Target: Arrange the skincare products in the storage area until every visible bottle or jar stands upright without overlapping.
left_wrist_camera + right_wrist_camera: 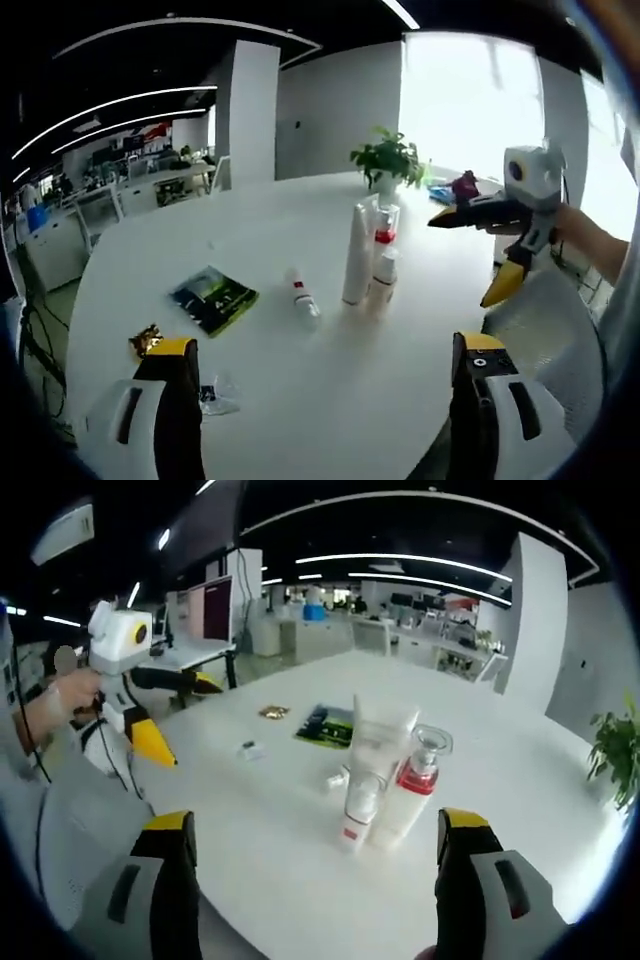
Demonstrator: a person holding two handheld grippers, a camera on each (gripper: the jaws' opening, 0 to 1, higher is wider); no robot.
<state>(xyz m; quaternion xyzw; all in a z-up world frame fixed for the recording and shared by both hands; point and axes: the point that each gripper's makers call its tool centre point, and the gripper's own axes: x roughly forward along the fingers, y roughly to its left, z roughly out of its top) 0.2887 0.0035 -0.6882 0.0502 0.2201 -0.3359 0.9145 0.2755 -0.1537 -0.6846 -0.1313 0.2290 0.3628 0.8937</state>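
On desk [300, 400] centre: tall tube [357, 255], red-capped bottle [385, 225], small bottle [383, 280] upright, clustered. At 9 o'clock of cluster: one bottle [302, 297] lying flat, left to right. Left gripper [325, 385], right gripper [315, 865] both wide, empty.

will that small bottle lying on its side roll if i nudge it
Probably: the small bottle looks round and lies flat on the smooth white table, apart from the upright ones. It likely rolls sideways and feels light. A gripper pinch may slip on it.
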